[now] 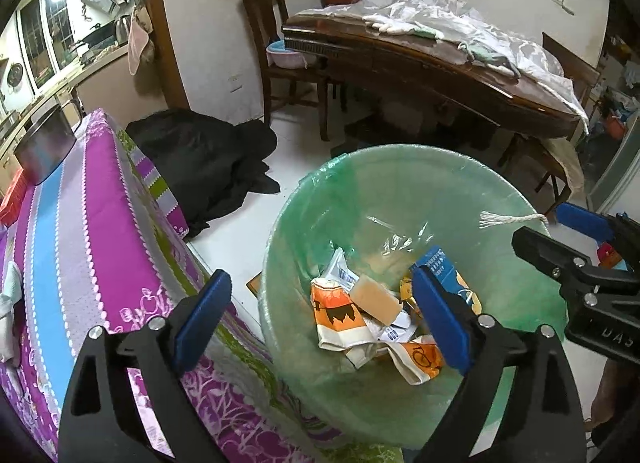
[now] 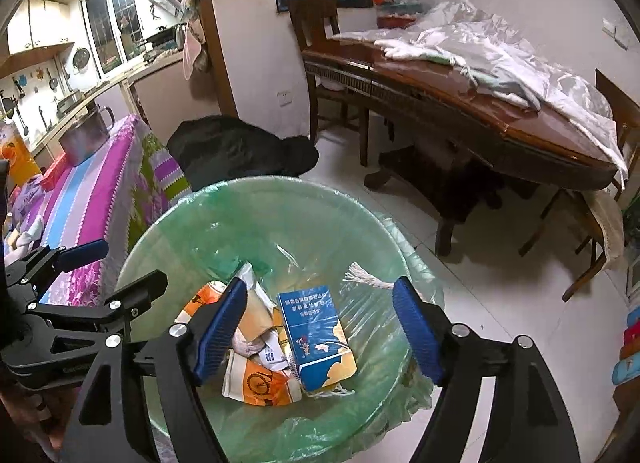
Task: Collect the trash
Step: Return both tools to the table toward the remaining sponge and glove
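Writing on the blue carton (image 2: 316,339) showed only as rows of small white characters, too fine to read; a yellow cloud shape and small figures sat at its nearer end. You had that carton lying tilted in the bottom of the green-lined bin (image 2: 280,199), its long axis running from the far wall toward you, printed face up. Beside it lay orange-and-white wrappers (image 2: 260,379), one printed with a bicycle, and a pale crumpled paper. A white frayed cord (image 2: 368,277) hung over the bin's far right rim.

Your right hand-held gripper (image 2: 320,327) hovered over the bin with its blue pads spread wide, the carton below and between them but untouched. Your left hand-held gripper (image 1: 320,319) stood equally spread, nothing pinched, one pad over the bench's edge and the other over the trash.

From the left wrist you saw a tan block (image 1: 376,299) lying on the wrappers, and the carton mostly hidden behind the pad. Only the right wrist view showed the carton's whole face. The bench (image 1: 96,199), under a purple striped cloth, stood just left of the bin, with a steel pot (image 1: 44,151) at its far end.
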A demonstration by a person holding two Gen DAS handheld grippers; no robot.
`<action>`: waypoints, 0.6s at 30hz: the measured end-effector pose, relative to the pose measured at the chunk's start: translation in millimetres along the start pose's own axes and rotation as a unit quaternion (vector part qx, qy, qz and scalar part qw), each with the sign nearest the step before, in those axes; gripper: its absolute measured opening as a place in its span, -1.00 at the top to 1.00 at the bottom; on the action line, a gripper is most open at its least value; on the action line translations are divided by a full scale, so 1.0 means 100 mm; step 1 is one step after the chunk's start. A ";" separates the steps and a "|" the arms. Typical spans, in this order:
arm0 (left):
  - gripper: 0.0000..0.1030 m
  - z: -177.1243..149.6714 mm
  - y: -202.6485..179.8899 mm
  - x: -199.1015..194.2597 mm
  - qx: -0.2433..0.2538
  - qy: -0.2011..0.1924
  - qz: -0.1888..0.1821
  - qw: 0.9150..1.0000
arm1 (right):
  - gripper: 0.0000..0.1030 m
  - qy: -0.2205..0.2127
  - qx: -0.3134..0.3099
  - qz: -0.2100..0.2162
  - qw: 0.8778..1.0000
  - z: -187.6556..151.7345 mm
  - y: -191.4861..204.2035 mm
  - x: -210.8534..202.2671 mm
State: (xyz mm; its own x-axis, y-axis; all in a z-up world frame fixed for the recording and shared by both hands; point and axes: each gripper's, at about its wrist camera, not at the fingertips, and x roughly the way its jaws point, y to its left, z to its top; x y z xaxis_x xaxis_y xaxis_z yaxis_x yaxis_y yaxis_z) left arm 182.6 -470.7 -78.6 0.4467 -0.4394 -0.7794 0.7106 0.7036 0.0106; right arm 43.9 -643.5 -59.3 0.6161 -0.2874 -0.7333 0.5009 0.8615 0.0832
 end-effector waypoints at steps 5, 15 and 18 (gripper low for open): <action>-0.88 -0.12 0.19 -0.34 -0.015 -0.041 -0.033 0.999 | -0.80 -0.059 -0.003 0.016 0.998 -0.04 0.17 -0.40; -0.88 -0.52 1.16 -0.97 -0.085 -0.076 -0.004 0.993 | -0.90 -0.135 -0.074 0.098 0.983 -0.14 1.21 -1.00; -0.88 -0.64 1.56 -1.22 -0.098 -0.089 0.034 0.991 | -0.90 -0.135 -0.103 0.125 0.977 -0.19 1.59 -1.04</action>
State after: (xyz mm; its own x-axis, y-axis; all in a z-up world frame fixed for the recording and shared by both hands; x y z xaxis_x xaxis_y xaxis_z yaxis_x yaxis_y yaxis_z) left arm 204.6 -271.9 -22.0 0.5909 -0.4670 -0.6578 0.5642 0.8221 -0.0769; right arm 48.2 -469.2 17.3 0.8555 -0.1322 -0.5006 0.1972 0.9772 0.0789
